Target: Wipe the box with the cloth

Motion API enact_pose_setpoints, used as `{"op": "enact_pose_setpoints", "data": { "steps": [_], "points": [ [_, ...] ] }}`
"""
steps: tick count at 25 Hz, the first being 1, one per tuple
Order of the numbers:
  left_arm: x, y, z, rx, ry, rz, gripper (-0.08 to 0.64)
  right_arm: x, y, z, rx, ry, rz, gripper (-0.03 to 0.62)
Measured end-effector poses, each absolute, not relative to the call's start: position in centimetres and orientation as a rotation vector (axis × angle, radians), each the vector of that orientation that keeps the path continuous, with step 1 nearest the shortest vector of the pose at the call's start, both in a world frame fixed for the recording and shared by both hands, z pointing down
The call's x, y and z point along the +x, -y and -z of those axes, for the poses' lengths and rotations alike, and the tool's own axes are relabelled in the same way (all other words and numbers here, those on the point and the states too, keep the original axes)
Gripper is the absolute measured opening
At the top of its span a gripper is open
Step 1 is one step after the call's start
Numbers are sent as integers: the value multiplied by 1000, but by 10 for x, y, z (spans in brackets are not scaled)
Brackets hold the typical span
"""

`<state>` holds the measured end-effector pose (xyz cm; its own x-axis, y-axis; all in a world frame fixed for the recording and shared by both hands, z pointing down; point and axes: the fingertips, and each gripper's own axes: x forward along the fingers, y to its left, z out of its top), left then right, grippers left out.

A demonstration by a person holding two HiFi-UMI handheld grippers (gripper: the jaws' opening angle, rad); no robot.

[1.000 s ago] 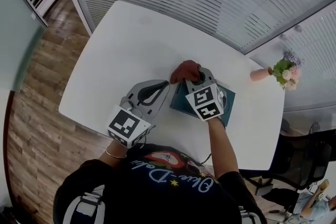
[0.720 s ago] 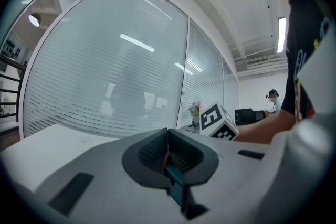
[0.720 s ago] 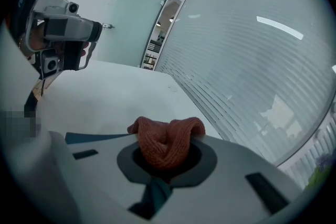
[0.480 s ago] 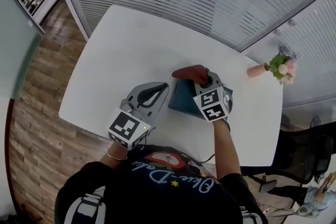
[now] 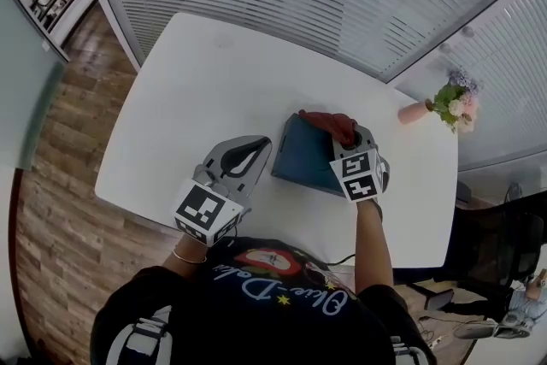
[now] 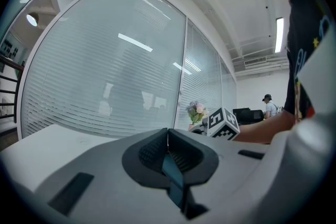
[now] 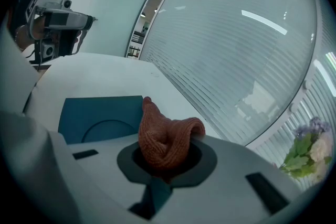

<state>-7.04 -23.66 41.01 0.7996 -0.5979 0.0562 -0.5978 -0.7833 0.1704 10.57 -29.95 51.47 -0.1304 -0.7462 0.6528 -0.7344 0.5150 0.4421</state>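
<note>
Cloth (image 5: 327,122) at far right corner of box (image 5: 303,156)
Right gripper (image 5: 339,135) fingers clamp the cloth; the box top extends leftward from them across the tabletop (image 5: 214,73). Left gripper (image 5: 259,145) fingers closed, empty, beside the box.

Left gripper (image 5: 263,143): jaws together, nothing between them, tips just beside the box's (image 5: 301,156) left edge.
Right gripper (image 5: 346,139): jaws clamped on the cloth (image 5: 327,121), over the box's far right part.
Right forearm: stretched forward toward the box.
</note>
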Motion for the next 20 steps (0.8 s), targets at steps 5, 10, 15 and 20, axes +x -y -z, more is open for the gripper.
{"op": "enact_pose_setpoints", "data": {
  "steps": [5, 10, 15, 20],
  "points": [
    [-68, 236, -410, 2807, 939, -5, 3, 134, 293, -515, 1278, 1810, -7, 25],
    [-67, 235, -409, 2809, 937, 1, 3, 164, 286, -515, 1335, 1754, -29, 25],
    [-67, 234, -409, 2812, 938, 2, 3, 192, 275, -518, 1410, 1704, -95, 25],
    [-67, 233, -408, 2811, 945, 8, 3, 208, 270, -516, 1457, 1681, -111, 25]
  ]
}}
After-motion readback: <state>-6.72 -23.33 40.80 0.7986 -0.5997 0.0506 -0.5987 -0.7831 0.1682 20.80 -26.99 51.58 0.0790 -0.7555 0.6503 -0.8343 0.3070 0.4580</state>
